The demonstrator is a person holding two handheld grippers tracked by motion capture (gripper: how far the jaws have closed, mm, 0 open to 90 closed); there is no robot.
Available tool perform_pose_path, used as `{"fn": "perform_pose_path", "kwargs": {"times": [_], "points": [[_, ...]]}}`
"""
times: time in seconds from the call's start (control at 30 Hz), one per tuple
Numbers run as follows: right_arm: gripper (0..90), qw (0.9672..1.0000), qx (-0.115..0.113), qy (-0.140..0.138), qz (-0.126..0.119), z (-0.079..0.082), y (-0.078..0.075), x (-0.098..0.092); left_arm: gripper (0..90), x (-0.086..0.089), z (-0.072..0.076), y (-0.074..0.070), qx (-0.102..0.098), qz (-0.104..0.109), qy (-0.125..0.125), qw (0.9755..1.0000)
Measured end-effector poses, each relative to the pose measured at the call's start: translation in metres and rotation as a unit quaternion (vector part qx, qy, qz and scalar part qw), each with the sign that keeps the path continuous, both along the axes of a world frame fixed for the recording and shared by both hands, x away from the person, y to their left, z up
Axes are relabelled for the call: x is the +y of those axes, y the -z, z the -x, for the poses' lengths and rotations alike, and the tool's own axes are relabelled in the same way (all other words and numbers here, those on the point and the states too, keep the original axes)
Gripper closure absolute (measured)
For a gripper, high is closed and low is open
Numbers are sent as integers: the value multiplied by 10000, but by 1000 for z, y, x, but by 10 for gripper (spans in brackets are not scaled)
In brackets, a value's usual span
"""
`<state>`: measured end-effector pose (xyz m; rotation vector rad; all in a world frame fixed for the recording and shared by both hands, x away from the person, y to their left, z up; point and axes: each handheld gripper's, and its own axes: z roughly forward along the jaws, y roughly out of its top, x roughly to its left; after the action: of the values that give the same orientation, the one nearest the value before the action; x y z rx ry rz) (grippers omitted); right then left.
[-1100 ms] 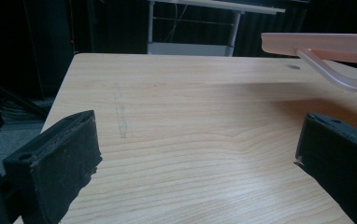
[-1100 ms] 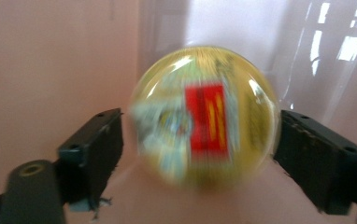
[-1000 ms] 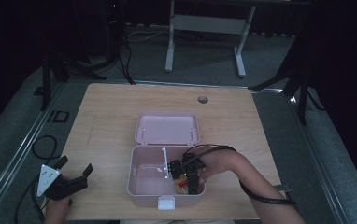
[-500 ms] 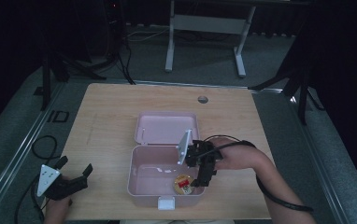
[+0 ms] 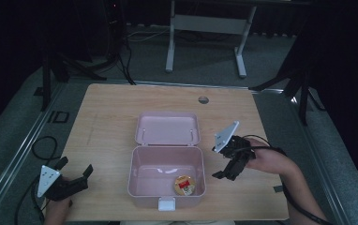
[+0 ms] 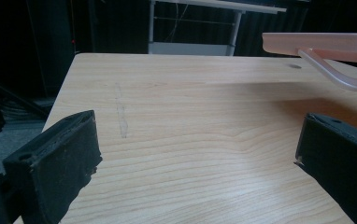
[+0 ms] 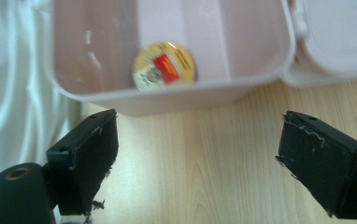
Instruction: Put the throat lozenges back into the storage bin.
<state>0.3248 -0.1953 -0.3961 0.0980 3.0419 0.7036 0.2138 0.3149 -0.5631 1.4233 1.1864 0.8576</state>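
Observation:
A pink box (image 5: pixel 142 190) stands open near the table's front edge, its lid (image 5: pixel 167 128) lying flat behind it. A small round yellow tin with a red label (image 5: pixel 184 184) (image 7: pixel 164 66) lies in the box's front right corner. My right gripper (image 5: pixel 225 171) hangs open just right of the box, above the table, with nothing between its jaws; its view looks down over the box wall (image 7: pixel 167 100). My left gripper (image 5: pixel 76 174) rests open at the table's front left corner, apart from the box. In its view the lid's edge (image 6: pixel 326 43) shows at the upper right.
The wooden table (image 5: pixel 111 117) has a small round hole (image 5: pixel 203 100) near its far edge. A white cloth (image 7: pixel 13 93) lies beyond the box in the right gripper view. A metal stand (image 5: pixel 205 28) is on the floor behind the table.
My right gripper has lifted out of the box and moved right, clear of its wall. The tin stays in the box. The left gripper has not moved.

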Motion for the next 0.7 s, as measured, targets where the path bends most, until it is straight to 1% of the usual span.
{"fn": "perform_pose_path", "kwargs": {"times": [0.03, 0.07, 0.13, 0.17, 0.2, 0.23, 0.3, 0.37, 0.4, 0.43, 0.47, 0.5, 0.53, 0.57, 0.6, 0.63, 0.67, 0.7], "points": [[118, 9999, 9, 83, -61, -1, 6, -5, 3, 0, 0, 0, -3, -2, 0, 10000], [118, 9998, -33, 163, -127, -2, 13, -10, 3, 0, 0, 0, -2, 1, -2, 10000], [118, 9988, -184, 361, -261, -4, 29, -19, 3, 0, 0, 0, -4, 5, -5, 10000], [117, 9984, -176, 447, -308, -4, 37, -23, 3, 0, 0, 0, -3, 4, -4, 10000], [113, 9981, -175, 474, -340, -5, 45, -27, 3, 0, 0, 0, -2, 5, -2, 10000], [113, 9976, -206, 541, -387, -6, 53, -31, 3, 0, 0, 0, 0, 4, -4, 10000], [113, 9959, -223, 771, -419, -10, 70, -37, 3, 0, 0, 0, -3, 5, -4, 10000], [113, 9924, -314, 1066, -521, -14, 85, -43, 3, 0, 0, 0, -4, 6, -3, 10000], [114, 9901, -365, 1222, -593, -16, 92, -47, 3, 0, 0, 0, -7, 10, -5, 10000], [114, 9863, -490, 1421, -676, -17, 98, -50, 3, 0, 0, 0, -7, 10, -5, 10000], [114, 9863, -490, 1421, -676, -17, 98, -50, 3, 0, 0, 0, -7, 10, -5, 10000], [114, 9828, -592, 1594, -723, -19, 104, -54, 3, 0, 0, 0, -7, 10, -5, 10000], [114, 9730, -782, 1959, -935, -22, 114, -61, 3, 0, 0, 0, -5, 14, -1, 10000], [114, 9730, -782, 1959, -935, -22, 114, -61, 3, 0, 0, 0, -5, 14, -1, 10000], [114, 9636, -919, 2252, -1110, -25, 123, -70, 3, 0, 0, 0, -6, 14, -4, 10000], [114, 9582, -1000, 2410, -1171, -27, 128, -74, 3, 0, 0, 0, -7, 17, -3, 10000], [114, 9582, -1000, 2410, -1171, -27, 128, -74, 3, 0, 0, 0, -7, 17, -3, 10000], [114, 9536, -1061, 2558, -1184, -29, 132, -78, 3, 0, 0, 0, -7, 17, -3, 10000]]}}
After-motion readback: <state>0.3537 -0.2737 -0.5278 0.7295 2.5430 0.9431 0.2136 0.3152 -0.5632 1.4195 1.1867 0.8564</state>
